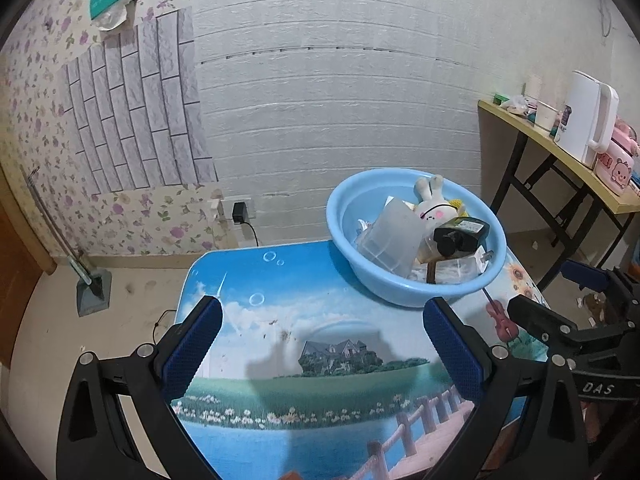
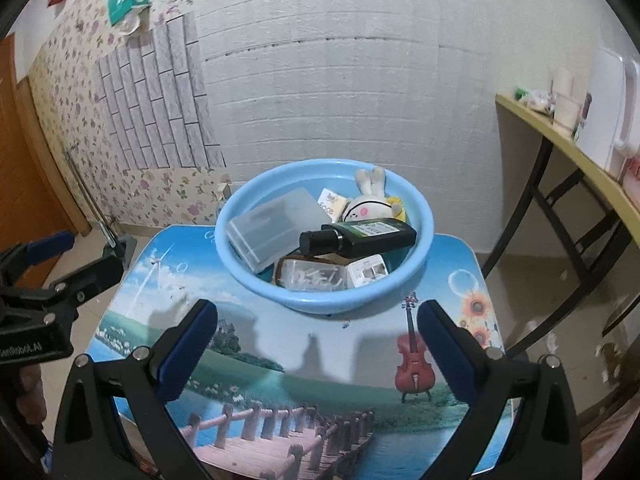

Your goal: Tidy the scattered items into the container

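A light blue basin (image 2: 256, 280) (image 1: 348, 248) stands at the far side of the small picture-printed table (image 2: 312, 360) (image 1: 280, 320). Inside it lie a dark bottle (image 2: 360, 236) (image 1: 460, 234), a frosted plastic box (image 2: 268, 232) (image 1: 390, 232), a white plush rabbit (image 2: 370, 204) (image 1: 432, 206), a clear case of small parts (image 2: 314, 276) and small cartons. My right gripper (image 2: 316, 316) hangs open just in front of the basin, nothing between its fingers. My left gripper (image 1: 322, 318) is open over the table's left half, also holding nothing; the right gripper (image 1: 560, 312) shows at its right.
A yellow-topped side table (image 1: 532, 128) (image 2: 560, 136) stands to the right with a white kettle (image 1: 588, 120), cups and pink containers. Behind is a brick-pattern wall with a charger (image 1: 240, 212) plugged in. A metal stand base (image 1: 94, 292) sits on the floor at left.
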The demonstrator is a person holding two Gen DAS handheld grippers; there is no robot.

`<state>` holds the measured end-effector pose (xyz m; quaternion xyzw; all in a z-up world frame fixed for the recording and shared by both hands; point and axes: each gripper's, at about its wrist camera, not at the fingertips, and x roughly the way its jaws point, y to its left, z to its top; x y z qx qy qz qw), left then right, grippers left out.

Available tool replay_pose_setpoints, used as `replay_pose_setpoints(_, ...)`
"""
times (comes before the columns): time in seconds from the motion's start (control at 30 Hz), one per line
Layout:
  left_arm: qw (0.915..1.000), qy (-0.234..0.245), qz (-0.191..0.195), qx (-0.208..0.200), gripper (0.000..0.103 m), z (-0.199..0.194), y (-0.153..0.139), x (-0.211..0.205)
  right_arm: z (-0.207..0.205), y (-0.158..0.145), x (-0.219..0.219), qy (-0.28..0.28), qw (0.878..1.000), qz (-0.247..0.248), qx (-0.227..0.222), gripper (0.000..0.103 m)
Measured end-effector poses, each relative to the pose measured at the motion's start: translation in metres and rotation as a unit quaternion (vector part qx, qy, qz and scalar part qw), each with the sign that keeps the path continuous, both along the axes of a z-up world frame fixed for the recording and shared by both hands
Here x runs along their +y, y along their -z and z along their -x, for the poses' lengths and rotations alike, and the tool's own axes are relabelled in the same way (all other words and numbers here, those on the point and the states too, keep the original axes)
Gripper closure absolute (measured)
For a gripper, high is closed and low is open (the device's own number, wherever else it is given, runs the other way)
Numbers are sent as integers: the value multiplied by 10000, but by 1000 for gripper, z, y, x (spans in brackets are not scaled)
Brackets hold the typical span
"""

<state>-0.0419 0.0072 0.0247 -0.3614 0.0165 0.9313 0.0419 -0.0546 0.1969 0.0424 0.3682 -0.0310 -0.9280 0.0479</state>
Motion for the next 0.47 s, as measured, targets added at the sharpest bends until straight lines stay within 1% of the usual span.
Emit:
replay_pose_setpoints(0.17,10000,-66,-71,-6,2,-12,3,-2,-12,1,0,-69,10000,35,15,1)
replay_pose_setpoints(0.33,9998,-165,-8,67,2,-27,6,-2,-20,3,1,-80,10000,44,19,1)
replay_pose_setpoints(0.47,9997,-200,93,115,2,-37,5,-2,-33,6,2,-73,9999,93,41,1)
